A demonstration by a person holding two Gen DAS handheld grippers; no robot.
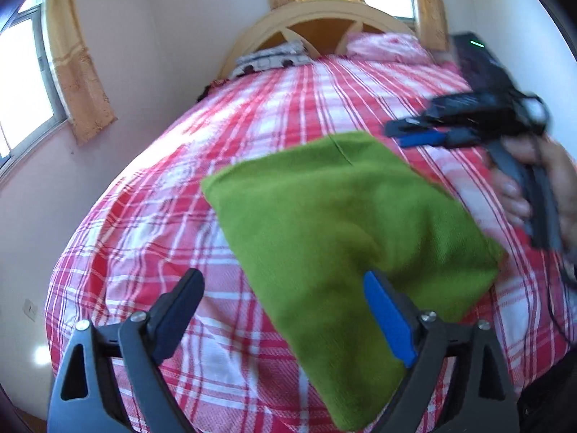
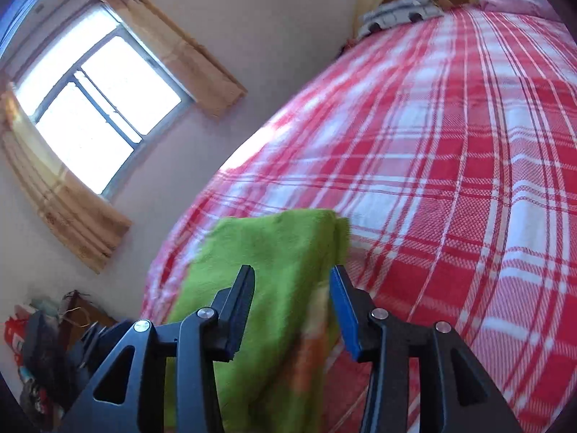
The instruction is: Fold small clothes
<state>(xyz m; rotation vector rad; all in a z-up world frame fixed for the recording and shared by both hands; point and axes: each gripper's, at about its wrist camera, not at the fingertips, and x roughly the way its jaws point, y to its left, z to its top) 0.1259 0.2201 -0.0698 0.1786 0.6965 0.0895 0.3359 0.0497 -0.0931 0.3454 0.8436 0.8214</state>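
Observation:
A folded green cloth [image 1: 335,223] lies flat on the red and white plaid bed [image 1: 144,238]. My left gripper [image 1: 285,285] is open above the cloth's near left part, its blue-padded finger over the fabric, and holds nothing. My right gripper [image 1: 407,133] shows in the left wrist view, held by a hand above the cloth's far right corner. In the right wrist view the right gripper [image 2: 292,285] is open above the green cloth [image 2: 267,249], empty, and the cloth's doubled edge shows at its far right.
A cream headboard [image 1: 324,18] with pillows [image 1: 274,57] and a pink bundle [image 1: 386,45] stands at the bed's far end. Curtained windows [image 2: 97,108] fill the left wall. A cluttered low stand [image 2: 43,346] sits beside the bed's left edge.

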